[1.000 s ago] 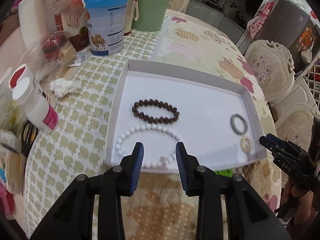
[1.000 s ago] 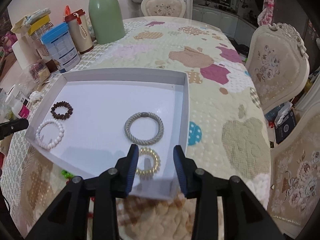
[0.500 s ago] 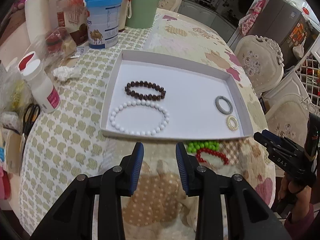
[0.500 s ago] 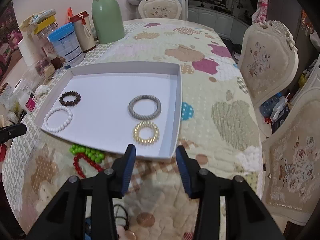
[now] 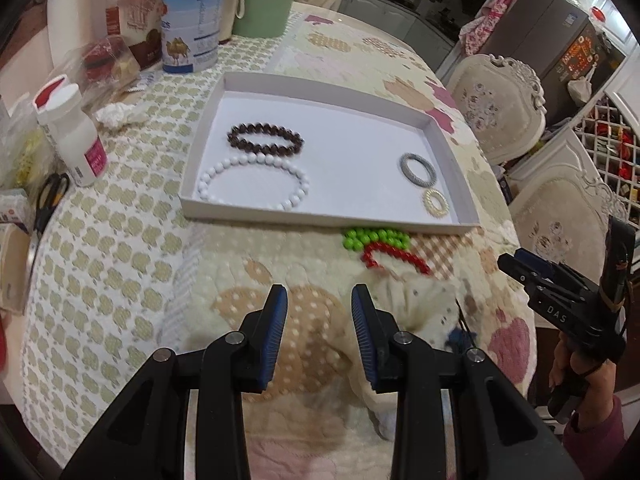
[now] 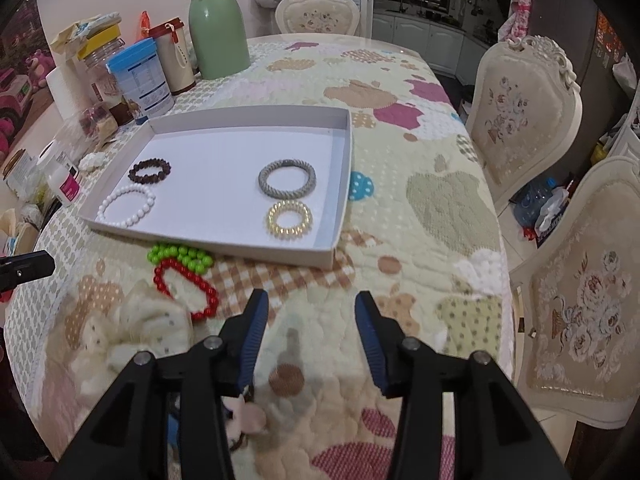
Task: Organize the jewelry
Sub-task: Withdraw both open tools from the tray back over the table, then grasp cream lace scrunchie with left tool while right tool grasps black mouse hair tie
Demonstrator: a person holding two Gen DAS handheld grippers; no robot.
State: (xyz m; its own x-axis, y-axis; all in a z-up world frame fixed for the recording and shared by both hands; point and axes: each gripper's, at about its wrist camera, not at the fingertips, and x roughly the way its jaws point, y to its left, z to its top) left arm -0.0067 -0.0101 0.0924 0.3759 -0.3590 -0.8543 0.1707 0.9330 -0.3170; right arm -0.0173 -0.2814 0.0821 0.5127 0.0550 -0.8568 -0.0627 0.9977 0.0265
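Note:
A white tray (image 5: 224, 96) (image 6: 344, 200) holds a brown bead bracelet (image 5: 265, 141) (image 6: 149, 171), a white bead bracelet (image 5: 254, 182) (image 6: 126, 205), a grey ring band (image 5: 417, 168) (image 6: 287, 177) and a gold ring band (image 5: 435, 203) (image 6: 289, 219). A green bead bracelet (image 5: 374, 238) (image 6: 179, 258) and a red bead bracelet (image 5: 394, 260) (image 6: 185, 286) lie on the cloth just before the tray's near edge. A cream scrunchie (image 5: 412, 300) (image 6: 132, 328) lies nearer. My left gripper (image 5: 319, 312) and right gripper (image 6: 308, 318) are open and empty, held back from the tray.
Left of the tray stand a blue-lidded tin (image 5: 192, 20), jars, a white bottle (image 5: 72, 136), scissors (image 5: 50, 196) and a green thermos (image 6: 218, 24). Chairs (image 6: 520, 116) stand to the right of the table. A pink item (image 6: 244, 416) lies under the right gripper.
Both grippers have pulled back and away from the tray. The green and red bracelets and the scrunchie have come into view. The right gripper has opened wider.

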